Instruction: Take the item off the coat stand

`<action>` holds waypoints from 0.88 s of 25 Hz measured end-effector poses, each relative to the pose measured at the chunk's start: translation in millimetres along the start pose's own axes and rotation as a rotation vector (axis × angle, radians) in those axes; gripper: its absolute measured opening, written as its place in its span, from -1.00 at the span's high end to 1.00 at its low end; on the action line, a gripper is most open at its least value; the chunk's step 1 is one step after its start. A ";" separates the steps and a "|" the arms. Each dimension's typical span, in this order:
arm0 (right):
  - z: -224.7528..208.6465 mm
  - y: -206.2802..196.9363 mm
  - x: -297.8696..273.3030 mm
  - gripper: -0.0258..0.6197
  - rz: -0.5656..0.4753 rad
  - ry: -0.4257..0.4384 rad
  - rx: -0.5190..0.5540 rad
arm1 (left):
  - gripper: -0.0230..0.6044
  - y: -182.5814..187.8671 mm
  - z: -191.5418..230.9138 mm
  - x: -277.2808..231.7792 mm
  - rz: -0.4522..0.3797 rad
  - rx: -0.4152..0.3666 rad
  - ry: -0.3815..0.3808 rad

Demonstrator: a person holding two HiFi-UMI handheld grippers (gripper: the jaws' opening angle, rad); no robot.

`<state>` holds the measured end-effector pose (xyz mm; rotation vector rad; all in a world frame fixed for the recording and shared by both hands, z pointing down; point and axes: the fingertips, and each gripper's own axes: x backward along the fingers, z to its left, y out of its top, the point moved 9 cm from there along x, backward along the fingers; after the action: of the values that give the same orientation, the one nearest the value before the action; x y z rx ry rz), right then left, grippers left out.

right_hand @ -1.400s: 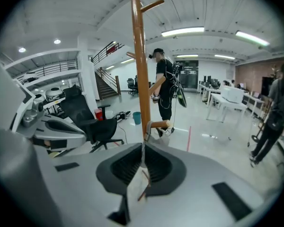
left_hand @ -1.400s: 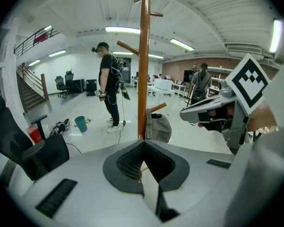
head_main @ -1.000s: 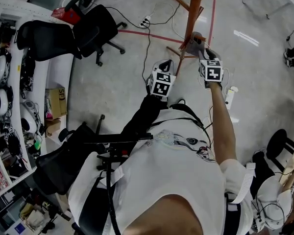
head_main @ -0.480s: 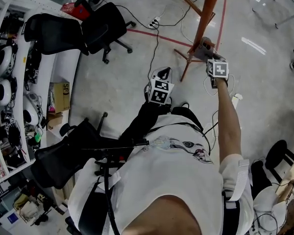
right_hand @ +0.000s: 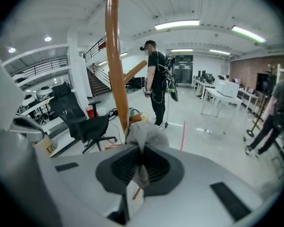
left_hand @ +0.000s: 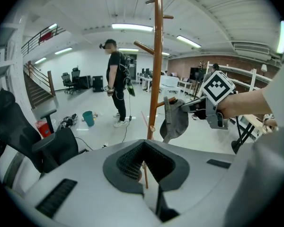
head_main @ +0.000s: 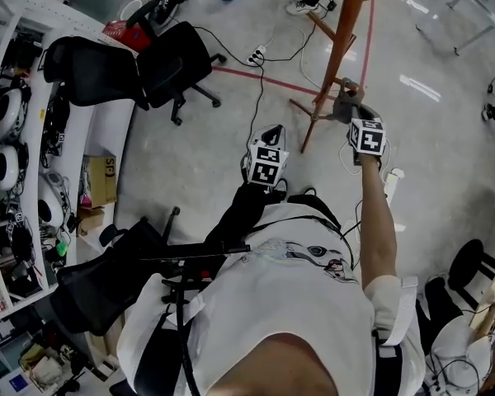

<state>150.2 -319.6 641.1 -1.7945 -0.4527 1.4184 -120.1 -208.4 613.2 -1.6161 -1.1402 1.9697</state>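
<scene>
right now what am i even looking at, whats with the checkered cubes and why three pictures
A person holds a two-jaw gripper in each hand; the marker cubes are part of them. One picture looks down from a camera on the person's head; the other two ride on the grippers and look along their jaws. The right gripper has just been closing its jaws, and they pinch a grey cap hanging on the wooden coat stand. The left gripper is shut on nothing. Black office chairs stand on the floor.
</scene>
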 end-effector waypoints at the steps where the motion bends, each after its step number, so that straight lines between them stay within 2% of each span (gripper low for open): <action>1: -1.2 1.9 7.4 0.86 -0.017 -0.010 -0.004 | 0.92 1.8 -1.6 0.0 -0.007 -0.004 -0.006; 13: -5.3 5.7 108.3 0.86 -0.195 -0.151 -0.106 | 0.92 27.8 -18.8 11.6 -0.097 -0.038 -0.066; 17: 4.7 9.3 148.9 0.86 -0.269 -0.208 -0.079 | 0.92 51.2 -27.2 25.0 -0.210 -0.048 -0.089; 22: 18.8 20.2 190.6 0.86 -0.375 -0.229 -0.062 | 0.92 91.9 -34.1 49.2 -0.362 -0.092 -0.089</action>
<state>188.2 -193.5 500.7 -1.5000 -0.9105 1.3550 -82.6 -218.2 510.6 -1.2627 -1.4600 1.7884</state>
